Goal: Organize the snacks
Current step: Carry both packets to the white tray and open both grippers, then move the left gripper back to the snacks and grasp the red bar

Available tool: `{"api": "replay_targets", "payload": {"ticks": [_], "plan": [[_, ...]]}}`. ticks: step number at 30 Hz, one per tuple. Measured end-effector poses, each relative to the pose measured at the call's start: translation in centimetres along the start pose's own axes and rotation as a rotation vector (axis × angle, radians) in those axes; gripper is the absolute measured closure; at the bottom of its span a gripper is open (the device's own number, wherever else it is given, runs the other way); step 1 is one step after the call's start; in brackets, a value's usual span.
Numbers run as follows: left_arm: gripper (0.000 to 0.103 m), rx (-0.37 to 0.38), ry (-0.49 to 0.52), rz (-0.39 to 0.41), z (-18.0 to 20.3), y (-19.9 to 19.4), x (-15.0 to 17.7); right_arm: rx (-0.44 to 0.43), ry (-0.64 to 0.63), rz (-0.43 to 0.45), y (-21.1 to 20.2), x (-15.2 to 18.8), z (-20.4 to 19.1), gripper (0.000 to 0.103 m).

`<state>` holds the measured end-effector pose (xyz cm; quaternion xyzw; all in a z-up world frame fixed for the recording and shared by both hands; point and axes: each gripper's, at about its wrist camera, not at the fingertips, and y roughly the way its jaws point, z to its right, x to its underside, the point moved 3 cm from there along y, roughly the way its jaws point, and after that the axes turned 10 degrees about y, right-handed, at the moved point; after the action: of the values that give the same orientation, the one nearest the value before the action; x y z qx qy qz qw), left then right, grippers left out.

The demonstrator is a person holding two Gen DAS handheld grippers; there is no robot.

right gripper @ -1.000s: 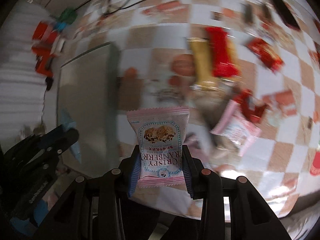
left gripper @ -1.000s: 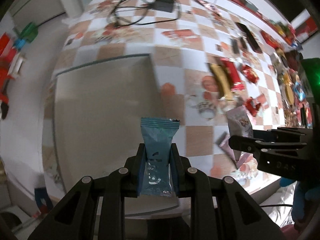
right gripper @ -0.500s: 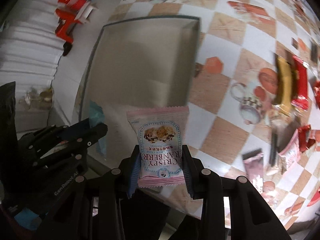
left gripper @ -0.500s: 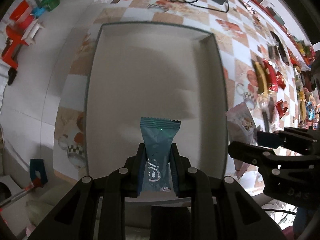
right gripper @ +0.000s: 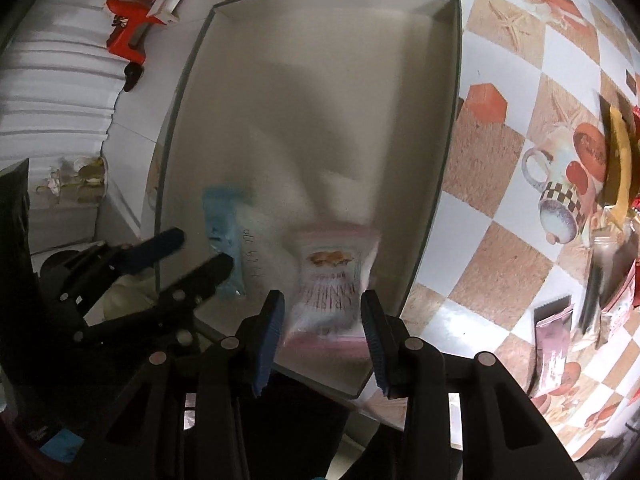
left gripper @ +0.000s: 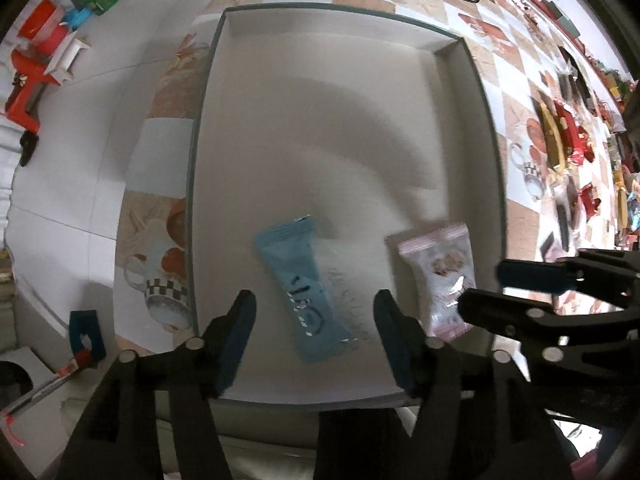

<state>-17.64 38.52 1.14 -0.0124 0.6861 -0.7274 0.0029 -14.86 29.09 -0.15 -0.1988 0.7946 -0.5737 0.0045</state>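
Box (left gripper: 460, 52) holds blue pkt (left gripper: 304, 288) & pink pkt (left gripper: 440, 272), apart.

Tray (left gripper: 490, 128) far half bare; blue packet (left gripper: 304, 292), pink packet (left gripper: 440, 268) occupy near end

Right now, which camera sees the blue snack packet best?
The left wrist view. There the blue snack packet lies whole and fairly sharp in the tray. In the right wrist view it is blurred, and the left gripper covers part of it.
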Motion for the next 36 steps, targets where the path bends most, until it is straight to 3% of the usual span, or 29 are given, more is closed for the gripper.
{"api": "replay_targets", "payload": {"ticks": [1, 3, 4, 9, 12, 19, 23, 24, 25, 36], "plan": [[0.035, -0.003, 0.0, -0.006, -0.1, 0.2, 0.0, 0.007, 0.007, -0.001, -0.1, 0.0, 0.4, 0.049], [0.033, -0.009, -0.005, -0.018, -0.4, 0.5, 0.1, 0.006, 0.024, -0.001, -0.1, -0.2, 0.7, 0.029], [0.032, -0.015, -0.007, -0.023, -0.6, 0.7, 0.1, -0.001, 0.032, -0.001, -0.2, -0.2, 0.9, 0.026], [0.031, -0.07, -0.008, -0.042, -2.1, 1.4, 0.3, -0.019, 0.033, 0.036, -1.6, -0.4, 1.3, 0.026], [0.03, -0.053, -0.016, -0.055, -2.6, 1.8, 0.0, -0.013, 0.025, 0.068, -3.1, -0.4, 1.9, 0.026], [0.03, -0.099, 0.028, -0.033, -1.7, 0.4, -0.9, 0.021, 0.121, 0.126, -5.3, -0.9, 6.6, 0.026], [0.025, -0.085, 0.066, 0.01, 0.6, -1.5, -1.5, 0.048, 0.228, 0.153, -6.4, -0.6, 10.7, 0.022], [0.024, -0.084, 0.077, 0.016, 1.2, -1.9, -1.7, 0.054, 0.27, 0.153, -6.5, -0.4, 12.1, 0.007], [0.024, -0.08, 0.088, 0.021, 1.9, -2.2, -1.9, 0.057, 0.307, 0.156, -6.7, -0.2, 13.3, 0.001], [0.023, -0.033, 0.271, 0.044, 10.5, -4.1, -3.4, 0.019, 0.561, 0.126, -6.7, 3.8, 22.1, 0.001]]}}
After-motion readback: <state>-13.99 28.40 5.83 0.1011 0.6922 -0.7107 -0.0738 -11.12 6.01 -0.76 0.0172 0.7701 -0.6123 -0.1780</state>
